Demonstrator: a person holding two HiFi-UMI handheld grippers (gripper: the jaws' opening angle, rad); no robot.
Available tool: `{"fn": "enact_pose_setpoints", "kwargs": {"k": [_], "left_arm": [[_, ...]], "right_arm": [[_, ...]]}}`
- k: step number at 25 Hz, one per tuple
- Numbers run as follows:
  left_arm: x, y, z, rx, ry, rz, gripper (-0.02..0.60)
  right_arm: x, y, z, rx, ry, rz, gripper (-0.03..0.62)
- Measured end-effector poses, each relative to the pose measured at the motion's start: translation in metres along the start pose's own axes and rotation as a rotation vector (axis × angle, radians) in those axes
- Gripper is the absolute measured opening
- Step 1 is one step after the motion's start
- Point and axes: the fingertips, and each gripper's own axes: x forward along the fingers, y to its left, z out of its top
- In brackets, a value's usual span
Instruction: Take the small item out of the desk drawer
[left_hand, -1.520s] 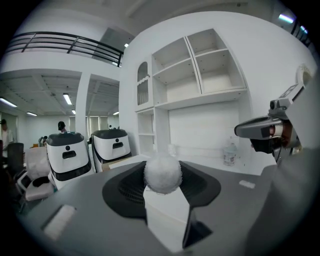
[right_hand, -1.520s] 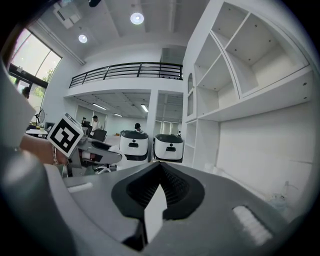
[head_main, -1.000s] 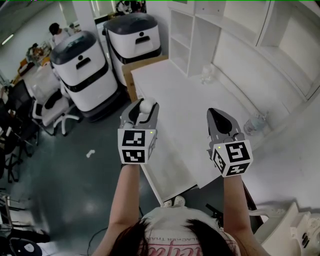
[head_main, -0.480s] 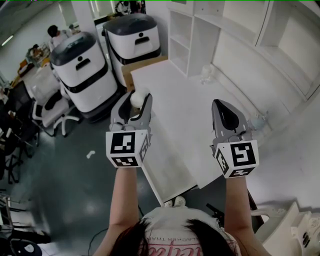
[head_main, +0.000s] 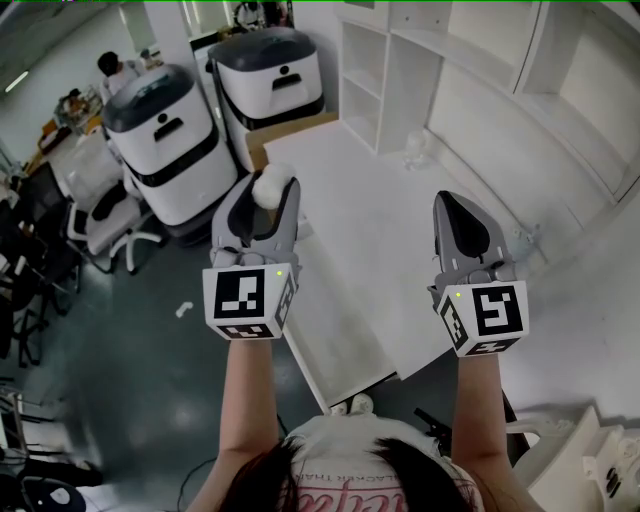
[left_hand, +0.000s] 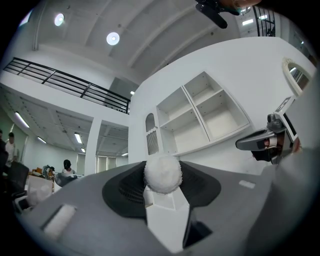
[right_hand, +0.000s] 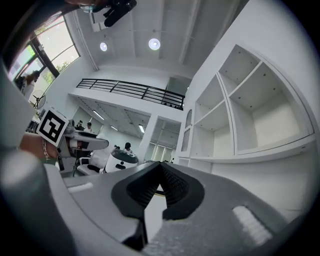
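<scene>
Small white ball (head_main: 271, 187), fuzzy on its surface, sits clamped between the jaw tips of the left gripper (head_main: 262, 202). It is held up in the air near the left edge of the desk (head_main: 380, 190) and touches nothing but the jaws. The left gripper view confirms the hold: the jaws stand partly apart with the ball (left_hand: 162, 174) pinched at their very ends, not seated deep. Further left, well apart from the work, stand two white machines (head_main: 160, 140) with dark bands, on the floor.

At centre, the desk top shows bare. The drawer cannot be made out with certainty in the head view; a paler panel along the near left side of the desk may be it, open or shut not determined.

To the right, the right gripper (head_main: 455, 205) hangs over the desk with its jaws brought together and nothing between them. Beyond it, open shelves (head_main: 375, 70) are empty as far as visible.

Assessment: the item appears to be out of the drawer, so removal is judged done. Outstanding: setting the ball down on the desk, and shutting the drawer if it stands open. The tip-only hold is a slip risk
</scene>
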Motion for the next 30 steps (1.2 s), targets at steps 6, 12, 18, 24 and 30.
{"fn": "enact_pose_setpoints", "kwargs": {"k": [6, 12, 18, 24, 30], "left_arm": [[0.005, 0.004, 0.007, 0.006, -0.002, 0.001, 0.199], [0.010, 0.008, 0.015, 0.015, -0.007, 0.003, 0.199], [0.014, 0.006, 0.021, 0.027, -0.011, -0.006, 0.201], [0.017, 0.008, 0.029, 0.032, -0.021, -0.008, 0.201], [0.020, 0.008, 0.033, 0.025, -0.022, -0.008, 0.201]], "right_arm": [[0.002, -0.009, 0.008, -0.004, -0.013, -0.012, 0.000], [0.006, -0.019, 0.014, 0.009, -0.027, -0.022, 0.000], [0.010, -0.022, 0.016, 0.001, -0.019, -0.024, 0.000], [0.016, -0.023, 0.022, -0.003, -0.030, -0.016, 0.000], [0.019, -0.028, 0.024, 0.001, -0.030, -0.014, 0.000]]}}
